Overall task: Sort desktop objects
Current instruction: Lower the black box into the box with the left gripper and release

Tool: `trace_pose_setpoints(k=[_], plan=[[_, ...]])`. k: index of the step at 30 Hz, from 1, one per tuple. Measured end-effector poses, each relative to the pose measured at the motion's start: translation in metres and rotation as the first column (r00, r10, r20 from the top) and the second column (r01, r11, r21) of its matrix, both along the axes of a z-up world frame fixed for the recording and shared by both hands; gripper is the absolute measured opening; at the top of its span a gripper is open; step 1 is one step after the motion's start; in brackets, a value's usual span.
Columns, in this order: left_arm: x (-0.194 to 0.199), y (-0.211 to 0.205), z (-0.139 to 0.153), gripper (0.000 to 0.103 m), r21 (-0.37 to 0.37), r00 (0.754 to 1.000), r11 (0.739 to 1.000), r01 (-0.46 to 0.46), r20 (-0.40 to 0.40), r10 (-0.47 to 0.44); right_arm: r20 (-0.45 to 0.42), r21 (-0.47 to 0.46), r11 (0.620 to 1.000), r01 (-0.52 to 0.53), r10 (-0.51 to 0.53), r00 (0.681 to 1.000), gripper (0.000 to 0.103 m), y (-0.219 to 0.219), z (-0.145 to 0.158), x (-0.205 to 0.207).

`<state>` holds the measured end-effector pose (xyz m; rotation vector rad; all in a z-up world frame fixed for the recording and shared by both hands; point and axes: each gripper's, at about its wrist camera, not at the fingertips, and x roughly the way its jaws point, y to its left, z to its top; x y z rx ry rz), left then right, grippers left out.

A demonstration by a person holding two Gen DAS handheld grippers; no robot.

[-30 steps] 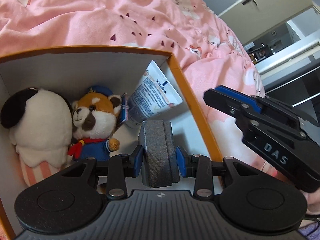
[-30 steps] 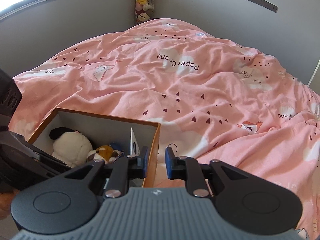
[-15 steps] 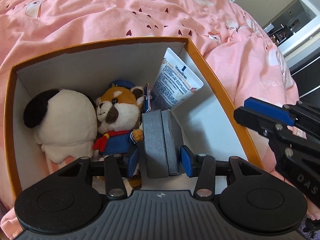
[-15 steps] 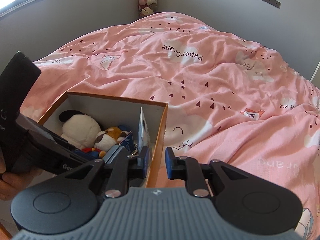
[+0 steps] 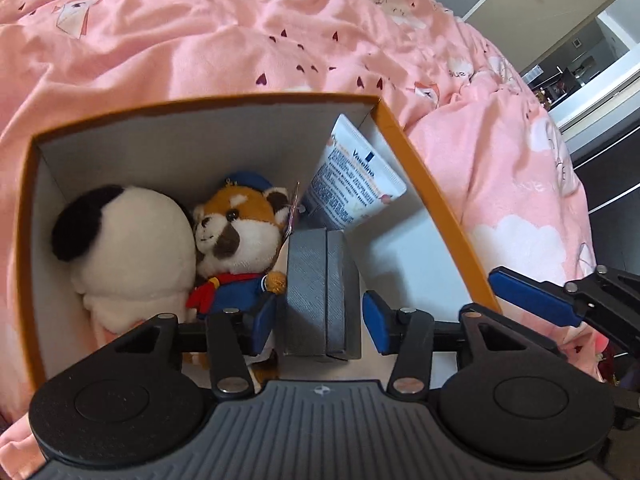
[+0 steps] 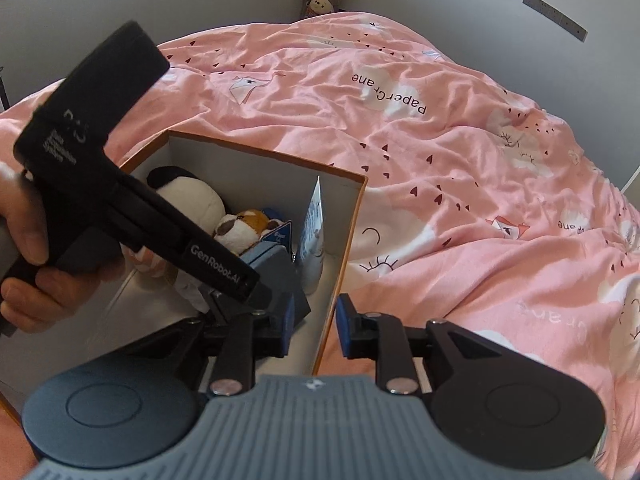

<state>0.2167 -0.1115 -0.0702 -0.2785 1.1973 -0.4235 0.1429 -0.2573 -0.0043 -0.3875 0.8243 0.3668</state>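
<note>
The left gripper [image 5: 318, 322] is being held down inside the orange box [image 5: 436, 216], its blue pads spread wide. Between them the grey case [image 5: 320, 296] is standing on end on the box floor; a clear gap is seen at the right pad, while at the left pad contact cannot be judged. Nothing is being gripped by this tool.

The right gripper [image 6: 312, 330] is being held partly open and empty, astride the near right-hand wall of the box [image 6: 340, 264], one pad inside and one outside; whether the wall is being touched cannot be told. Its pads are also seen at the right edge of the left wrist view [image 5: 536, 298].

Four things are being counted in the box: one grey case, one white and black plush [image 5: 124, 248], one small fox plush [image 5: 240, 240] in blue clothes with a red scarf, and one white tube [image 5: 352, 184] leaning in the far right corner. The two plush toys are being pressed side by side against the left side, with the fox just beside the case. The box is being rested on one pink bedspread [image 6: 460, 160].
</note>
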Motion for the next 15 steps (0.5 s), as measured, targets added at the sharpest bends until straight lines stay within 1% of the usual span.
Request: trace_pose_setpoints(k=[3, 4, 5, 6, 7, 8, 11, 12, 13, 15], plan=[[-0.006, 0.005, 0.010, 0.055, 0.018, 0.999, 1.000, 0.006, 0.031, -0.006, 0.026, 0.004, 1.000, 0.001, -0.001, 1.000, 0.024, 0.002, 0.005, -0.003], [-0.007, 0.006, 0.013, 0.053, 0.030, 0.999, 0.999, 0.019, 0.045, -0.020, 0.031, 0.008, 1.000, -0.002, 0.001, 1.000, 0.024, 0.003, 0.007, -0.005], [-0.008, 0.006, 0.015, 0.039, 0.036, 0.998, 0.999, 0.032, 0.059, -0.034, 0.032, 0.017, 1.000, -0.017, 0.016, 0.999, 0.024, 0.004, 0.009, -0.006], [-0.009, 0.006, 0.016, 0.035, 0.038, 0.997, 0.999, 0.038, 0.065, -0.040, 0.027, 0.023, 0.999, -0.035, 0.035, 0.999, 0.025, 0.007, 0.010, -0.008], [-0.010, 0.006, 0.015, 0.034, 0.039, 0.997, 0.998, 0.044, 0.064, -0.046, 0.020, 0.021, 0.998, -0.051, 0.050, 0.999, 0.025, 0.011, 0.010, -0.010], [-0.010, 0.005, 0.013, 0.030, 0.039, 0.996, 0.998, 0.055, 0.061, -0.058, 0.015, 0.009, 0.998, -0.060, 0.060, 0.998, 0.025, 0.015, 0.008, -0.011], [-0.009, 0.002, 0.010, 0.029, 0.012, 0.996, 0.998, 0.056, 0.073, -0.057, 0.004, -0.048, 0.996, -0.072, 0.072, 0.997, 0.025, 0.026, 0.002, -0.013], [-0.008, 0.002, 0.009, 0.026, 0.005, 0.996, 0.998, 0.057, 0.069, -0.057, -0.001, -0.057, 0.996, -0.074, 0.074, 0.997, 0.025, 0.028, 0.001, -0.013], [-0.008, 0.002, 0.007, 0.026, 0.002, 0.996, 0.998, 0.058, 0.060, -0.058, -0.011, -0.058, 0.995, -0.079, 0.079, 0.997, 0.025, 0.028, 0.000, -0.013], [-0.008, 0.002, 0.008, 0.026, 0.021, 0.996, 0.998, 0.061, 0.062, -0.062, -0.029, -0.062, 0.994, -0.089, 0.087, 0.996, 0.025, 0.030, -0.001, -0.015]])
